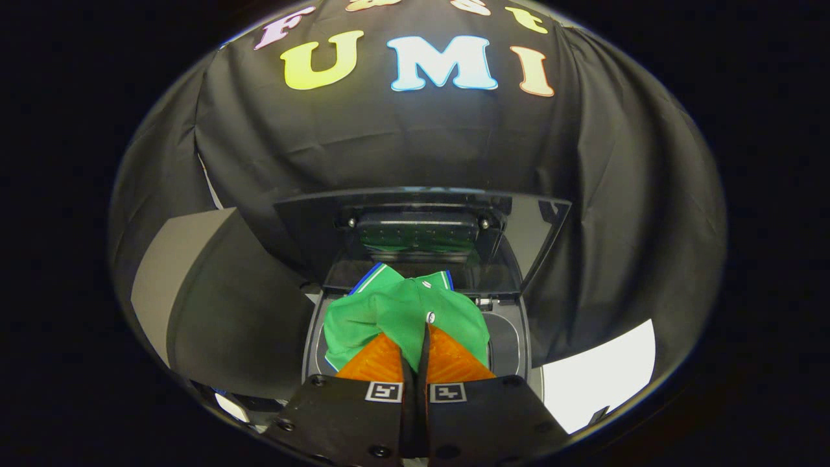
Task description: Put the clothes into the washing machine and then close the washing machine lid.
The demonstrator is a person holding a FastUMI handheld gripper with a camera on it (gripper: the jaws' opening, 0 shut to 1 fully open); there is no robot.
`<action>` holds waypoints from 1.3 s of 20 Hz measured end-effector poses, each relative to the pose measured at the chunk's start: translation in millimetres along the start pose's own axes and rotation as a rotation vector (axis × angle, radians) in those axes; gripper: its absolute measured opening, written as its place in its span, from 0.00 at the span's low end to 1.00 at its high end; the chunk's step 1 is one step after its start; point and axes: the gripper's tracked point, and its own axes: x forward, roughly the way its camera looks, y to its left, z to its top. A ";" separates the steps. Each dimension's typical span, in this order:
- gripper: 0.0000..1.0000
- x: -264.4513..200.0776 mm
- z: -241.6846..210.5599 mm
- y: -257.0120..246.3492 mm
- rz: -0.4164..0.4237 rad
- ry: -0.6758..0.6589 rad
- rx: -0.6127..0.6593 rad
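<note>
A green garment [399, 311] with blue and white trim hangs bunched from my gripper [425, 332], whose two fingers are shut on its cloth. It is held just above the round opening of the grey top-loading washing machine [512, 337]. Beyond the garment the machine's dark lid [428, 227] stands raised, nearly upright, and mirrors a bit of green. The drum's inside is hidden by the cloth.
Black cloth walls surround the machine on all sides. A grey panel [168, 272] stands to the left of the machine. A patch of white surface [603, 376] lies low to the right.
</note>
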 end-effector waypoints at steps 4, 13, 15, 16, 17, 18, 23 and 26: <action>0.01 26.4 -27.2 1.9 0.003 0.047 0.008; 0.01 73.5 -67.2 -5.4 -0.007 0.102 0.049; 0.01 82.6 -74.8 -7.2 -0.010 0.124 0.058; 0.02 86.7 -76.9 -8.3 -0.012 0.132 0.063; 0.01 90.9 -80.3 -9.4 -0.013 0.142 0.068; 0.01 94.4 -81.3 -9.9 -0.015 0.148 0.077; 0.02 110.8 -90.7 -12.9 -0.027 0.185 0.086; 0.02 116.1 -93.0 -14.6 -0.038 0.190 0.091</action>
